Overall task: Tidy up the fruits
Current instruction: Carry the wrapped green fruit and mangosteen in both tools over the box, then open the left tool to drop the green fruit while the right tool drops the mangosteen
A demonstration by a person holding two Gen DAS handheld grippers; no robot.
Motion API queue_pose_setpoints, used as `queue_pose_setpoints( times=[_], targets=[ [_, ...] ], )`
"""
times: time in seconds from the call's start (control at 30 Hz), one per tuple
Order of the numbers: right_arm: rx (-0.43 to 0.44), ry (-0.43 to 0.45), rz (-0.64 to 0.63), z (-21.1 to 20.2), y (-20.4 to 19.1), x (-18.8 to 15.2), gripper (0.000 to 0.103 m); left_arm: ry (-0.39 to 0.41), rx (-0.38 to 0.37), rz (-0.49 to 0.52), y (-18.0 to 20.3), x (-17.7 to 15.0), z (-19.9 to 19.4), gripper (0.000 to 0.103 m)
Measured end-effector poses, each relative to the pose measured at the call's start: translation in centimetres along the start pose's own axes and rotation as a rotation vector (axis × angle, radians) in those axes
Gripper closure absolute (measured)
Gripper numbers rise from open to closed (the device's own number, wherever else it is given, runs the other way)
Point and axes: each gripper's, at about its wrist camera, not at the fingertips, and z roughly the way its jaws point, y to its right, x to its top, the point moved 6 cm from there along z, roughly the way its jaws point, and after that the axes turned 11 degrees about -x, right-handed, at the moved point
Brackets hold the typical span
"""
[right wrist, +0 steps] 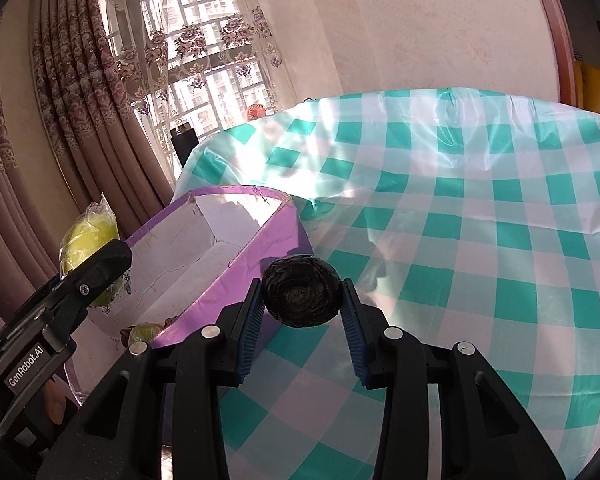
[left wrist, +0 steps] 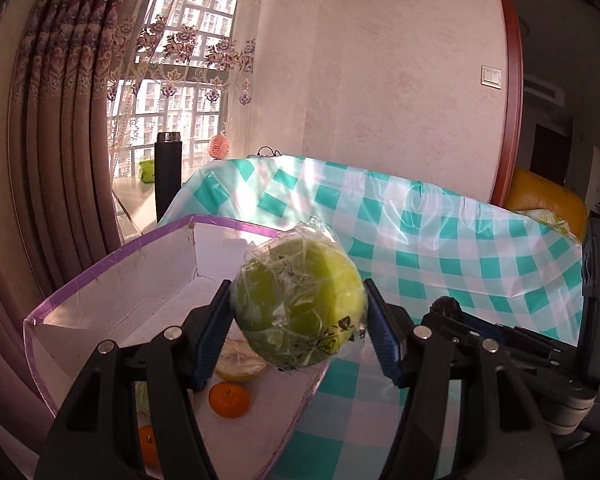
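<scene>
sunlit pink wall and heavy patterned curtains (left wrist: 60,92) frame a table draped in a glossy teal-and-white checked plastic cloth (right wrist: 480,240); on it sits an open purple-edged cardboard box with a white inside (left wrist: 140,280), its far flap folded inward.

the left gripper (left wrist: 300,320) is clamped on a large green round fruit wrapped in crinkled clear plastic film (left wrist: 300,304), the blue ribbed pads pressing its sides; it hangs above the box's near corner, seemingly lifted out to be sorted elsewhere; the right wrist view shows the same fruit (right wrist: 86,240) raised clear of the box rim at the left.

the right gripper (right wrist: 302,312) is closed on a small dark, wrinkled round fruit (right wrist: 300,290), pinched between its blue pads over the cloth just beside the box's purple outer wall (right wrist: 260,256); holding it off the table suggests it is on its way to a spot on the open cloth.

other fruit lies in the box: a cut lemon half (left wrist: 240,364), a small orange tangerine (left wrist: 229,399) and another orange one (left wrist: 148,446) partly hidden by the gripper arm; a black flask (left wrist: 167,172) and a small pink fan (left wrist: 219,147) stand on the sill, well apart; the cloth ahead shows only folds and glare; the box wall and the two grippers working close together look like the likeliest obstacles.
</scene>
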Motion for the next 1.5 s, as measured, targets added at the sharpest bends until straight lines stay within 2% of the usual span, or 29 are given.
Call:
queue_pose_setpoints(
  times=[0.23, 0.47, 0.6, 0.83, 1.03, 1.1, 1.13, 1.2, 1.23, 1.27, 1.37, 1.43, 1.5],
  targets=[
    [0.053, 0.028, -0.068, 0.4, -4.6, 2.1, 0.064, -0.031, 0.100, -0.011, -4.4, 1.1, -0.8, 0.040],
    [0.062, 0.014, -0.171, 2.1, -9.3, 2.8, 0.064, -0.142, 0.178, -0.032, -9.1, 0.5, 0.1, 0.040],
    [0.059, -0.026, -0.219, 3.7, -11.6, 2.8, 0.064, -0.209, 0.204, -0.062, -11.6, -0.2, 0.9, 0.040],
    [0.025, -0.132, -0.329, 7.5, -15.0, 1.5, 0.064, -0.262, 0.221, -0.104, -14.5, -0.6, 1.5, 0.040],
    [-0.028, -0.251, -0.439, 10.5, -17.3, -0.1, 0.064, -0.403, 0.218, -0.168, -17.4, -2.0, 3.5, 0.039],
    [-0.052, -0.280, -0.479, 11.2, -17.7, -0.6, 0.063, -0.431, 0.189, -0.213, -18.1, -2.4, 3.6, 0.039],
    [-0.062, -0.288, -0.489, 11.4, -17.8, -0.8, 0.056, -0.430, 0.174, -0.226, -18.3, -2.4, 3.6, 0.038],
    [-0.072, -0.305, -0.500, 11.5, -18.0, -0.9, 0.043, -0.425, 0.206, -0.207, -18.6, -2.1, 3.5, 0.026],
    [-0.084, -0.310, -0.510, 11.5, -18.0, -0.9, 0.028, -0.424, 0.219, -0.195, -18.6, -1.9, 3.5, 0.018],
    [-0.098, -0.314, -0.527, 11.6, -18.0, -0.8, 0.020, -0.427, 0.226, -0.185, -18.6, -1.8, 3.5, 0.011],
    [-0.137, -0.339, -0.566, 12.1, -17.8, -1.0, 0.017, -0.450, 0.245, -0.166, -18.6, -1.6, 3.9, 0.003],
    [-0.139, -0.371, -0.563, 12.4, -17.4, -1.2, 0.017, -0.471, 0.259, -0.145, -18.3, -1.5, 4.3, 0.003],
    [-0.148, -0.388, -0.563, 12.4, -17.1, -1.4, 0.017, -0.472, 0.240, -0.104, -17.6, -1.2, 4.4, 0.003]
  ],
)
